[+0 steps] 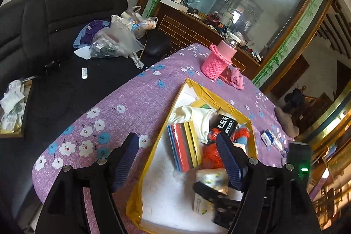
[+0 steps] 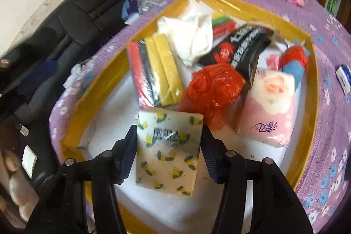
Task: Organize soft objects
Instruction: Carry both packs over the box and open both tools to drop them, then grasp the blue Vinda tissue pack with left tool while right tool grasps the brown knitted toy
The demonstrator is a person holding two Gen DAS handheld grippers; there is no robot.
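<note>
The right tool (image 2: 169, 146) grasps a square, plastic-wrapped tissue pack printed with small yellow lemons and green leaves (image 2: 167, 149), one blue ribbed pad against each side edge. The pack's dark lettering is blurred and cannot be read. The pack sits inside the shallow white tray with a yellow taped rim (image 2: 237, 4), toward its near edge.

Beyond the pack lie a wrapped bundle of yellow, black and red sponge cloths (image 2: 153, 74), a crumpled white cloth (image 2: 195, 36), a crinkled red plastic bag (image 2: 210, 89) and a pink-and-white wrapped pack with purple handwritten-style characters (image 2: 267, 106) that cannot be made out. A black pouch with white Chinese characters (image 1: 224, 122) leans near the tray's far edge; the large characters read 七欣天 beside a red crab emblem.

The left tool (image 1: 177, 157) is released, its jaws standing wide with nothing between them, above the tray's left rim.

Bare white floor shows along the tray's near and left sides; the far right half is crowded. The tray rests on a worktop covered in purple cloth with white and blue flowers (image 1: 122, 98). At the worktop's far edge stands a jar in a pink knitted sleeve (image 1: 218, 58). A small white-and-blue packet (image 2: 344, 78) lies near the right edge, its print too small to read.
</note>
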